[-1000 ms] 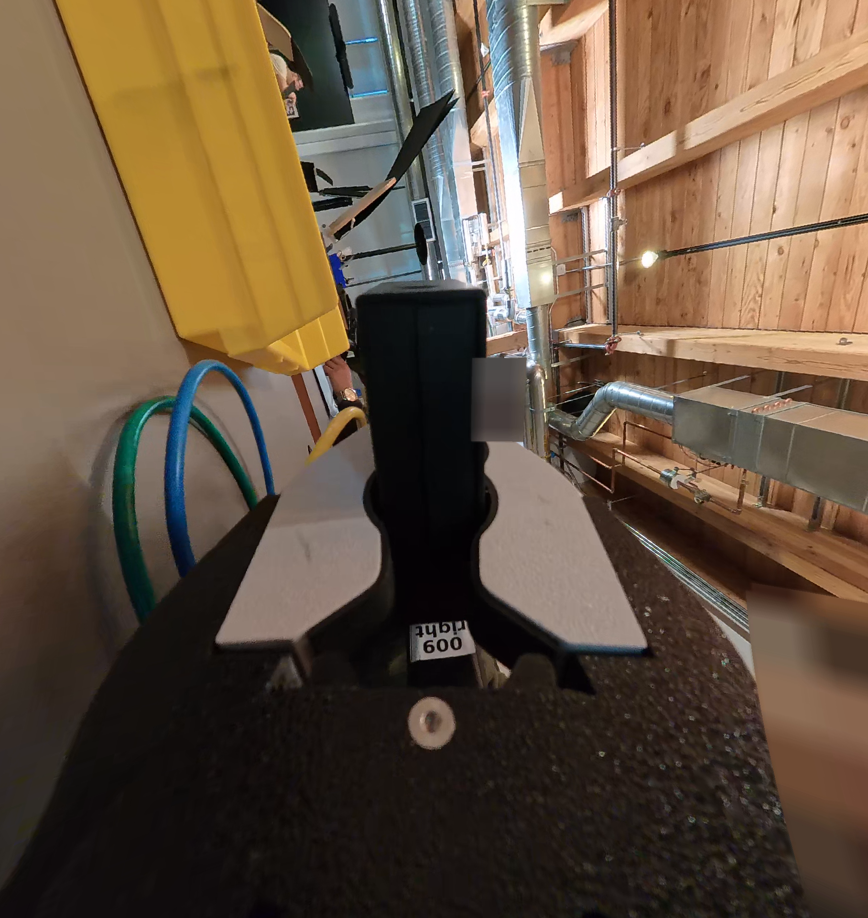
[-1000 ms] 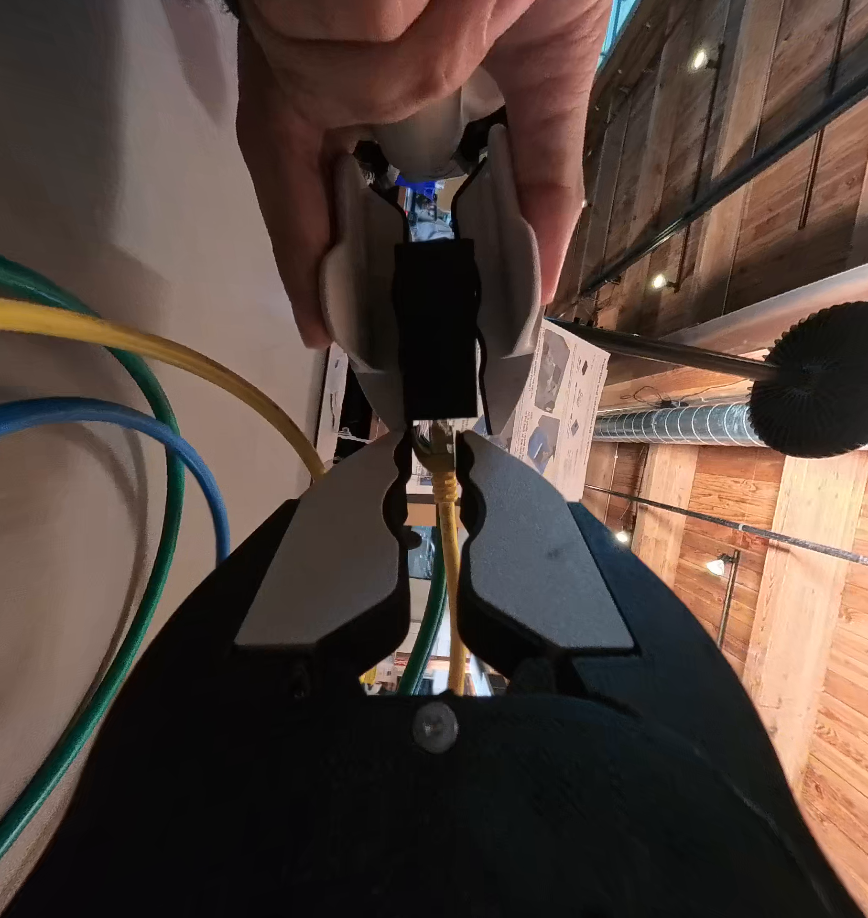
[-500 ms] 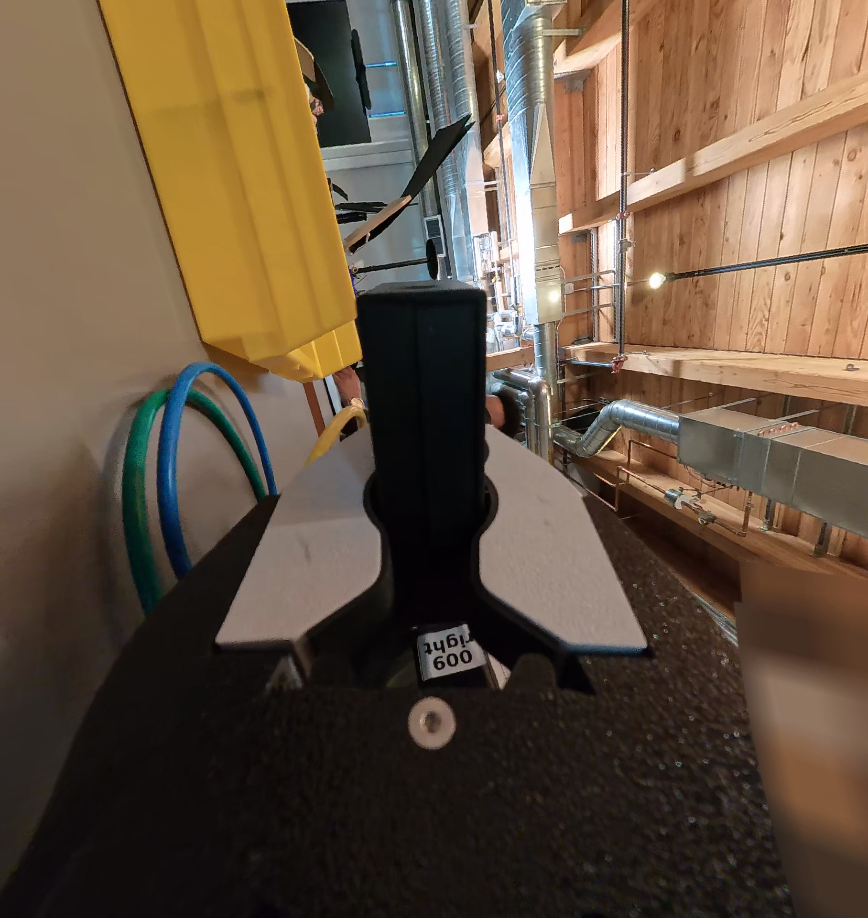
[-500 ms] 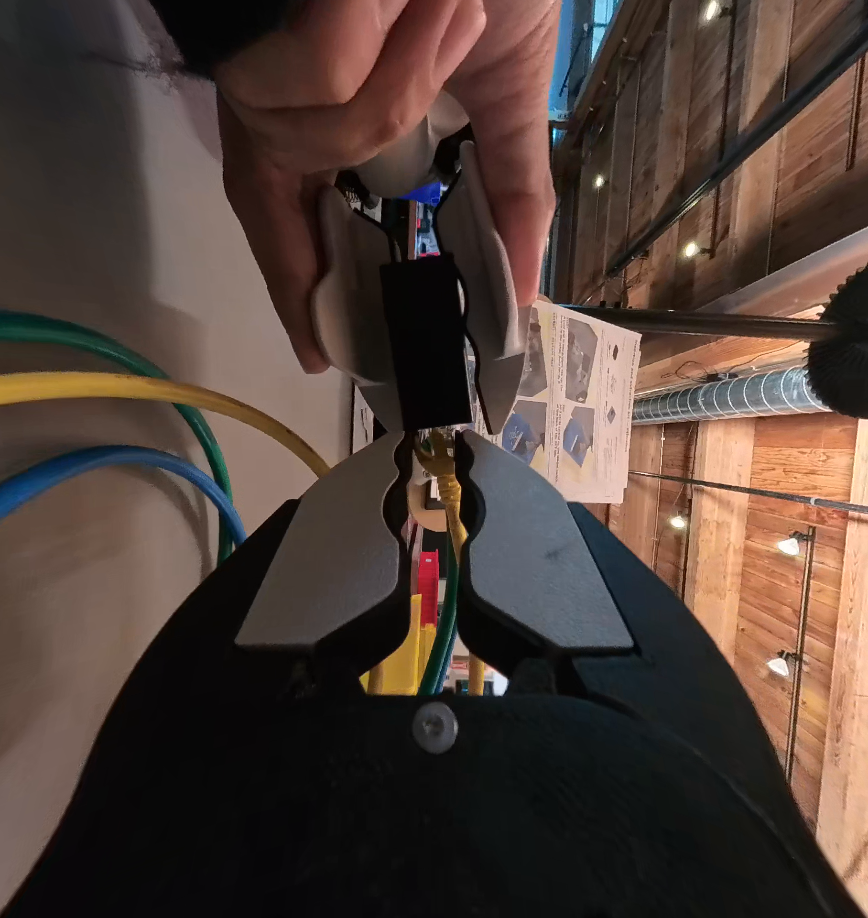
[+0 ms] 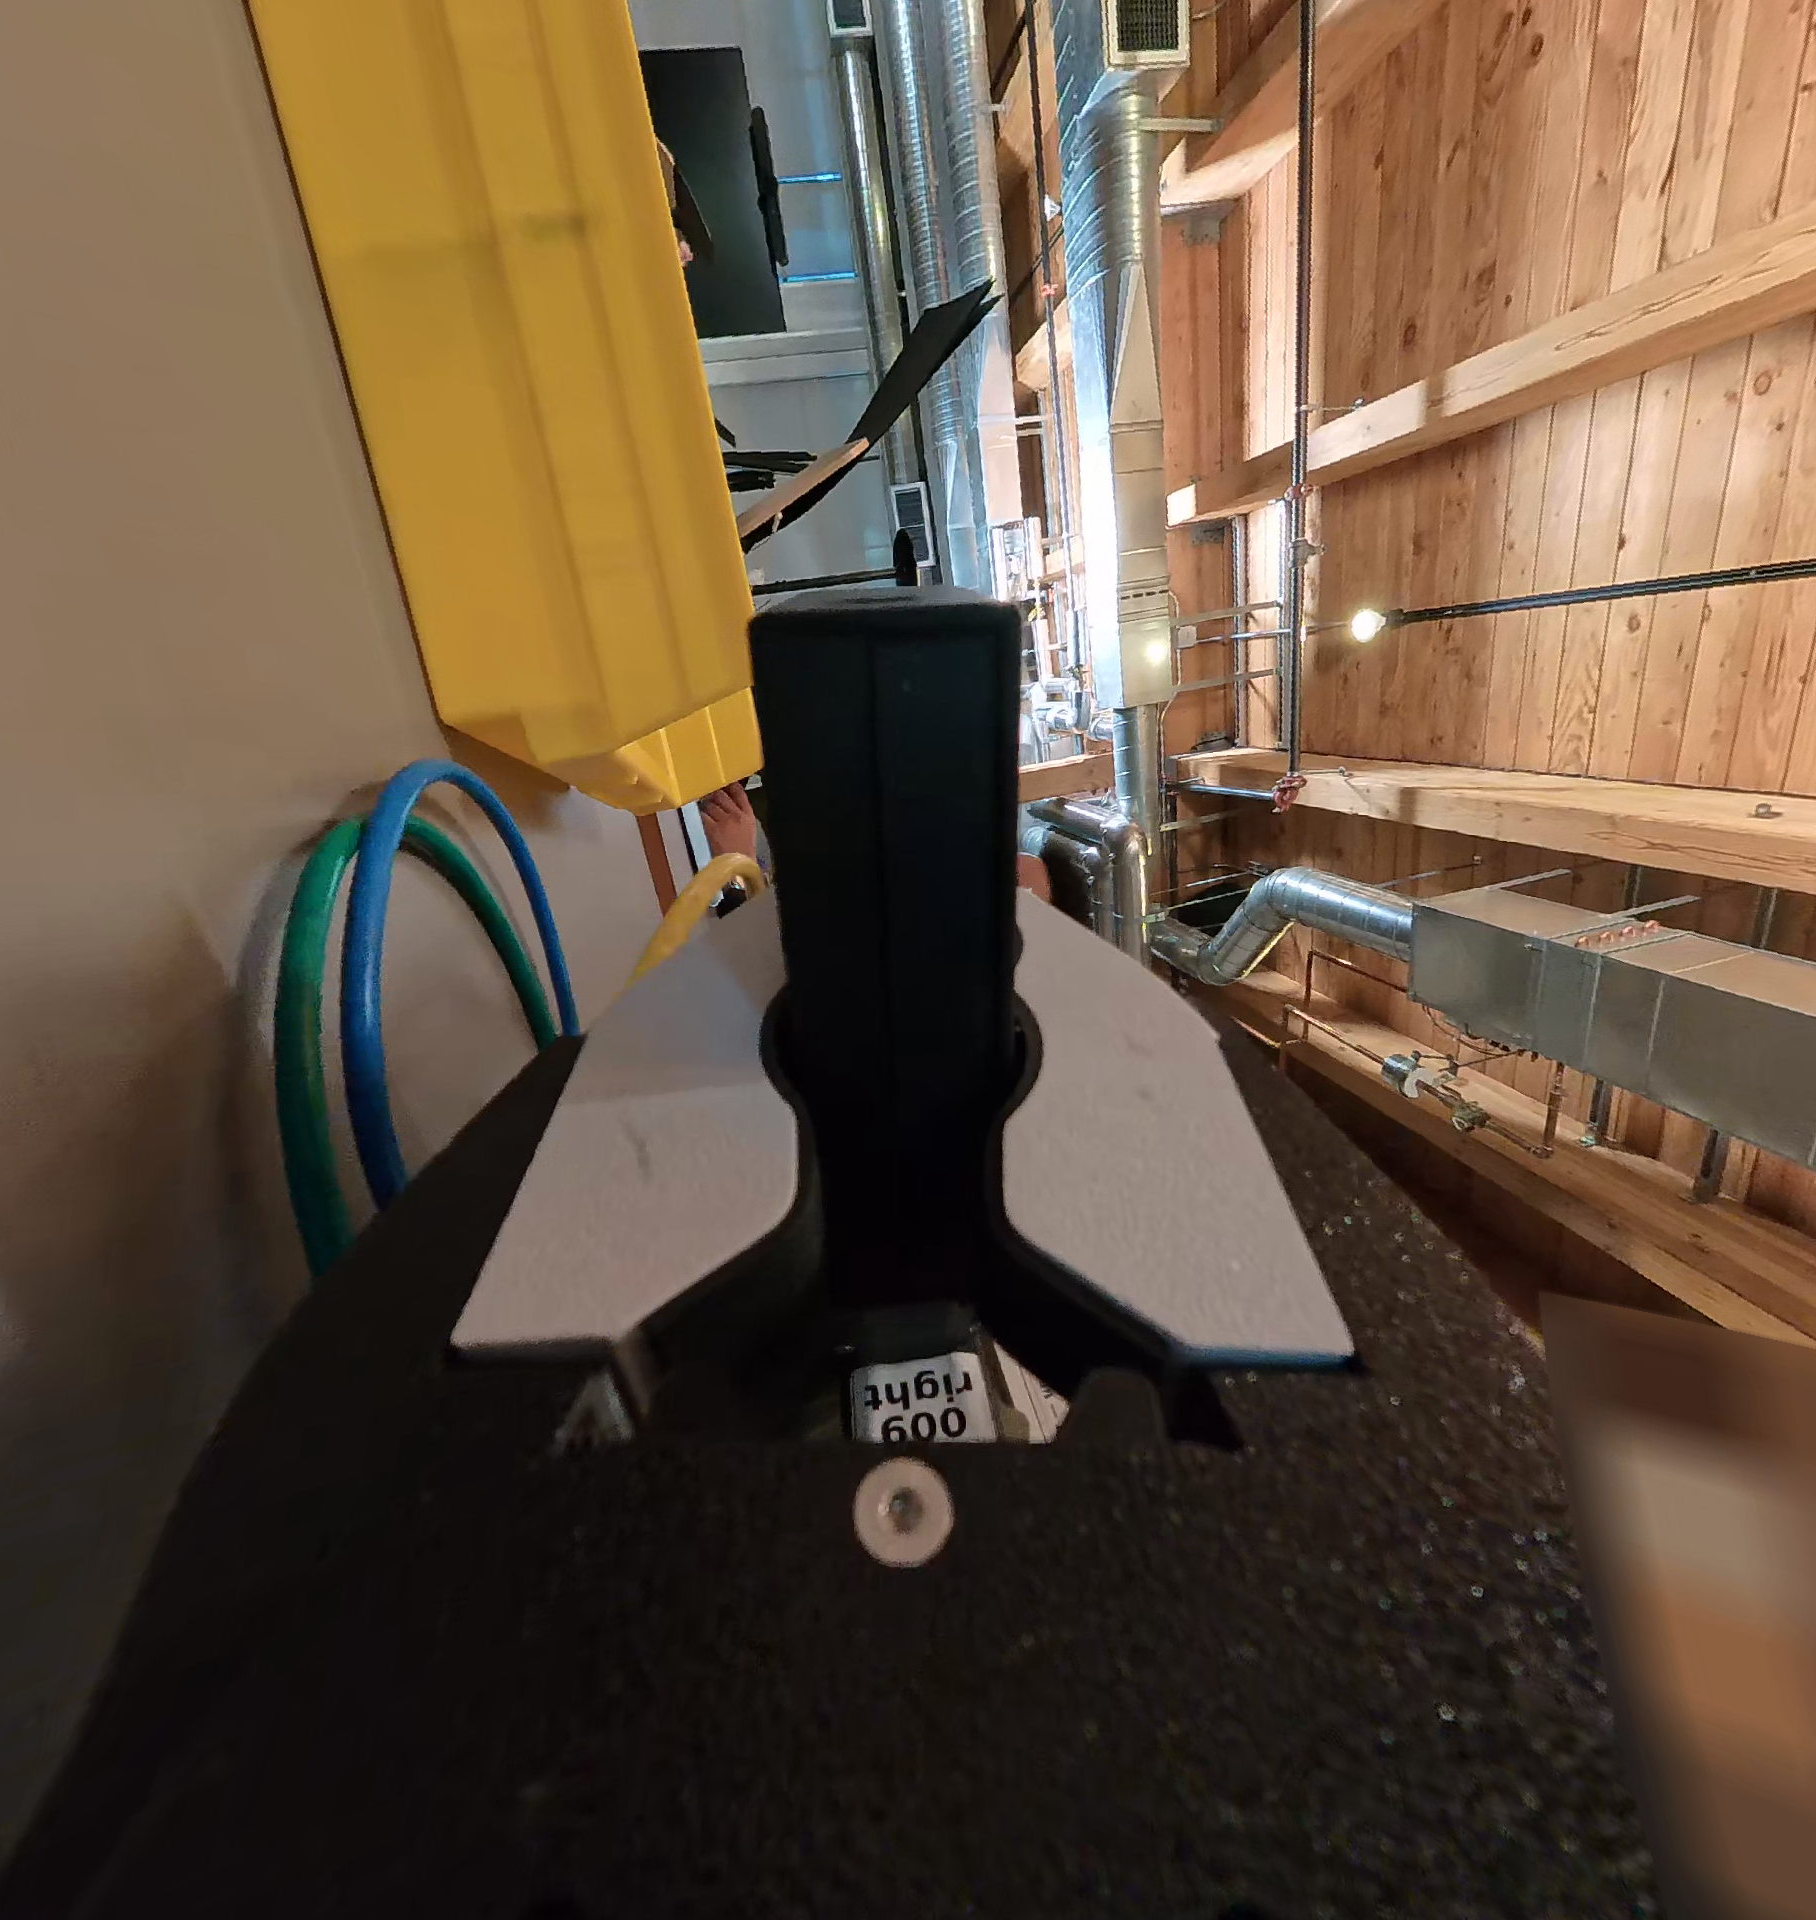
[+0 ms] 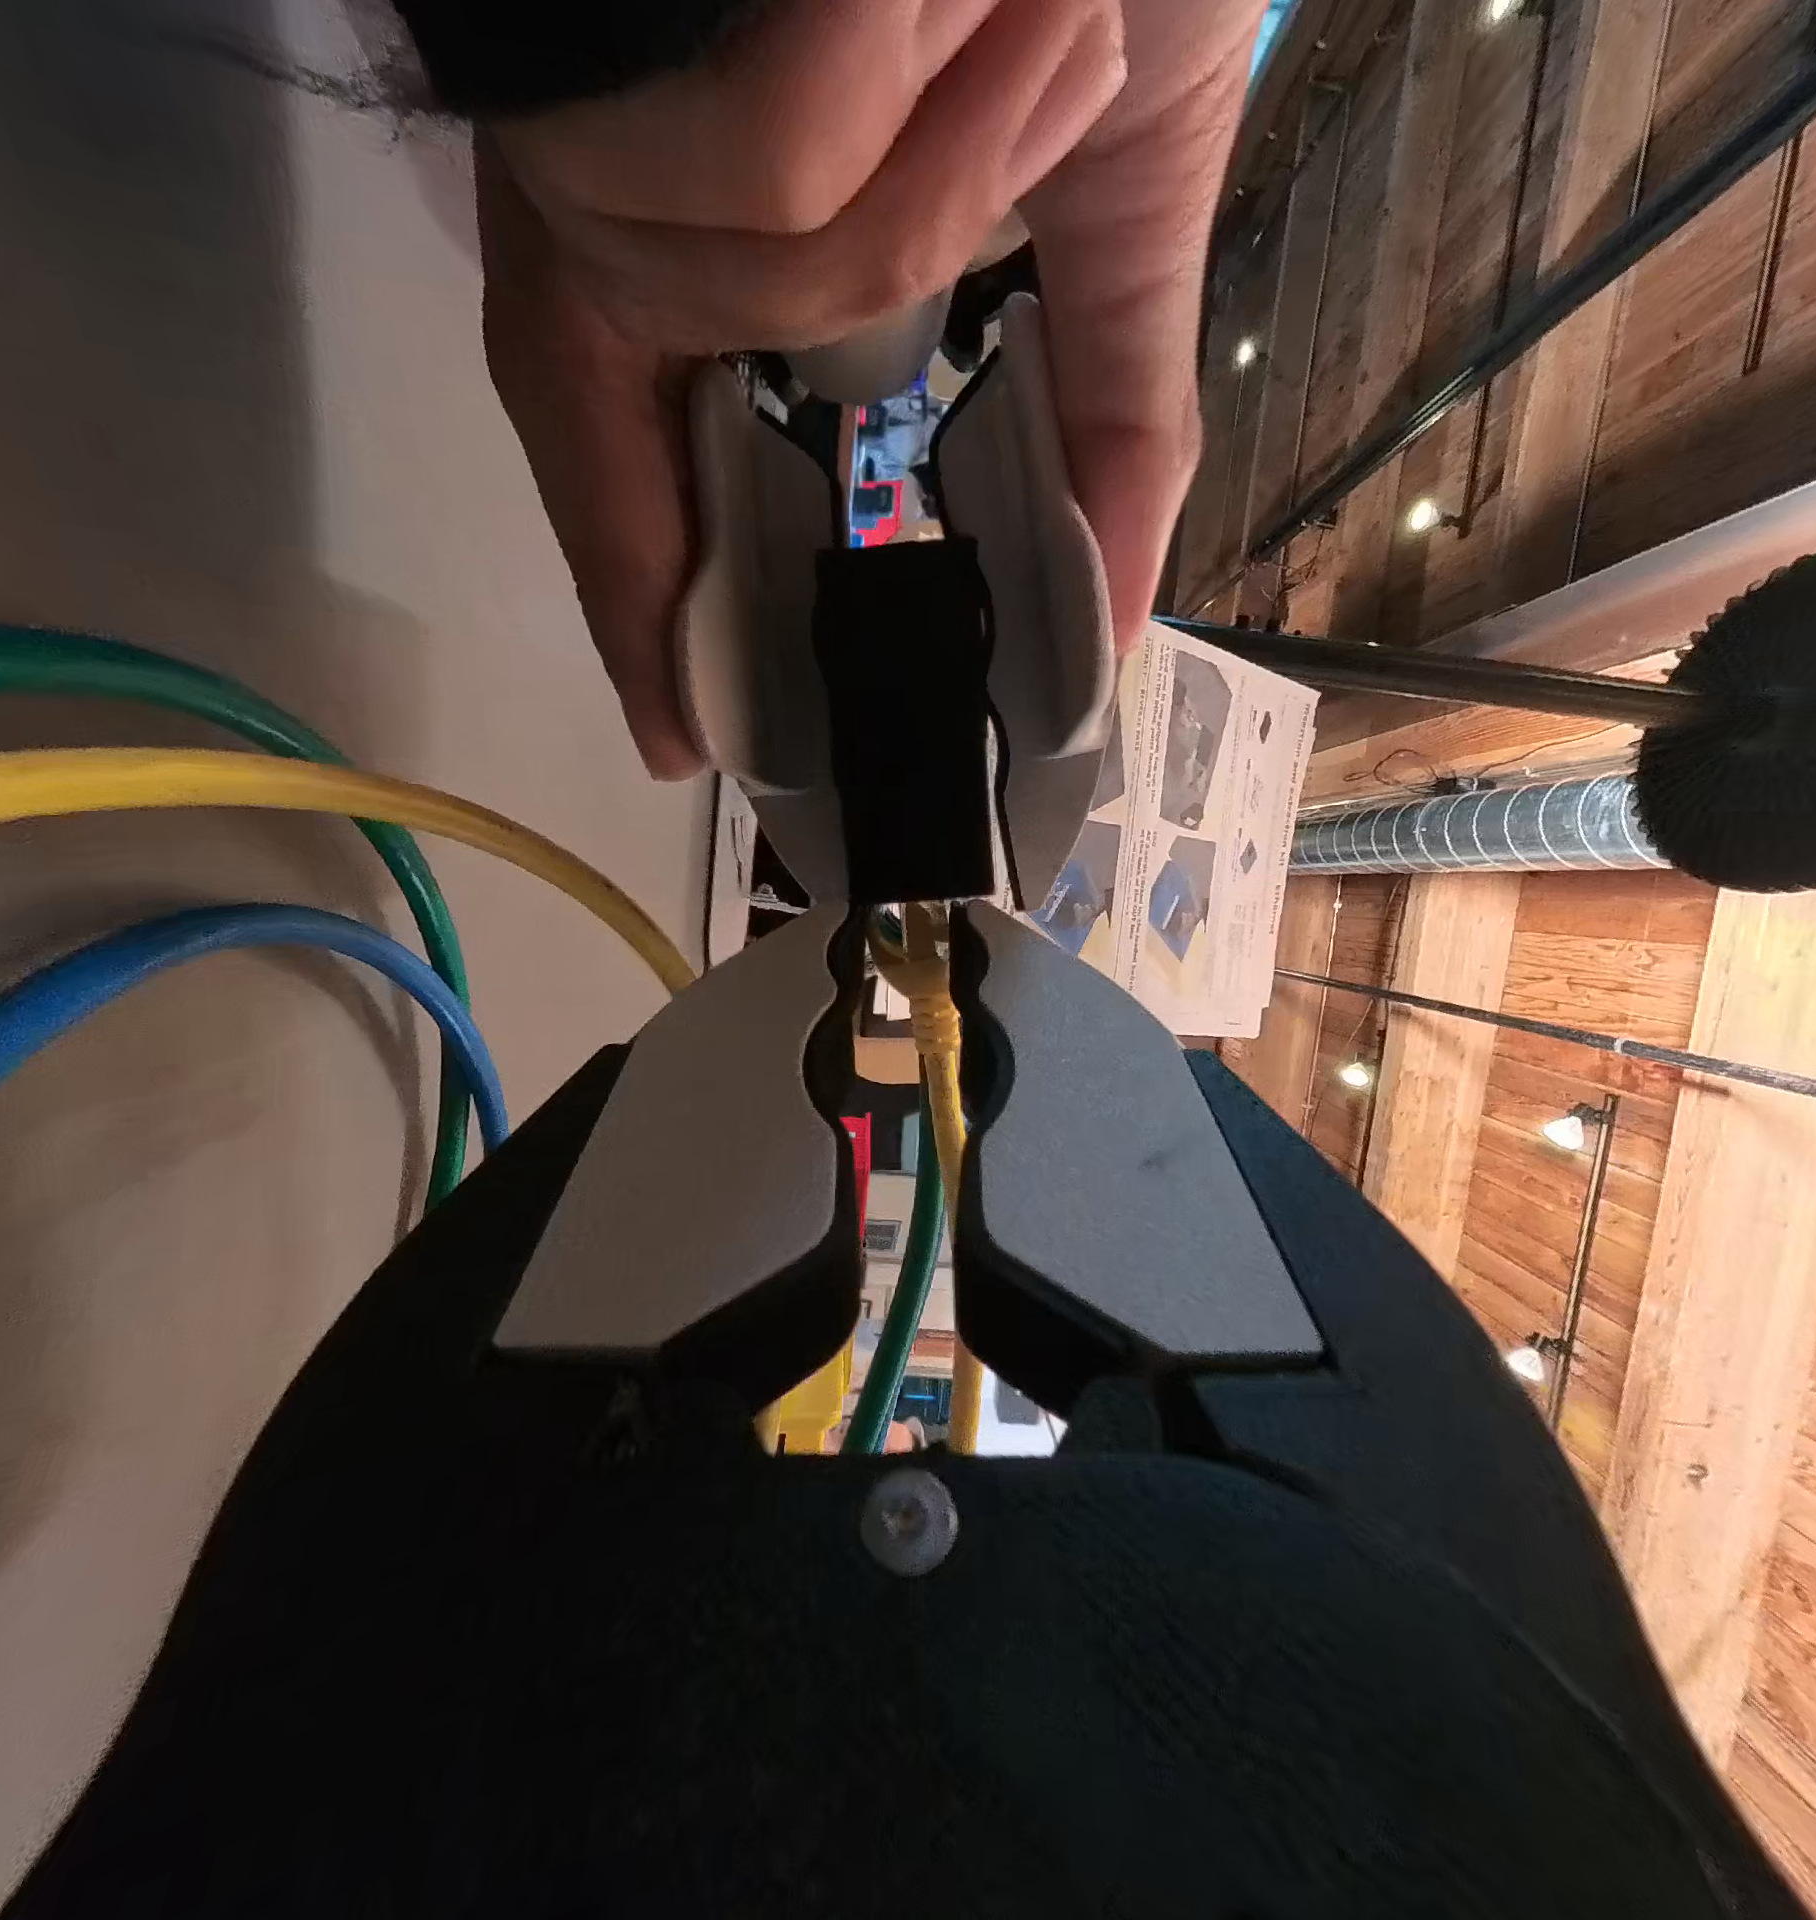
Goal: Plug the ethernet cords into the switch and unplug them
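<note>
The switch [image 5: 888, 935], a matte black rectangular block, stands clamped between the left gripper [image 5: 888, 997]'s smooth grey pads; in the right view the same block [image 6: 904, 727] sits end-on, held by that gripper [image 6: 899, 873] under a person's hand [image 6: 831, 260]. The yellow cord [image 6: 940, 1049], glossy and round with a ribbed boot, has its plug at the switch's near face; whether it is seated cannot be told. The right gripper [image 6: 899, 935] stands nearly closed around that cord, though actual contact is unclear. Green cord [image 6: 436, 935] and blue cord [image 6: 260, 935] loop over the beige table [image 6: 156, 416]. A yellow bin [image 5: 509, 416] rests beyond. Compared with half a second ago, the switch sits nearer the right gripper.
</note>
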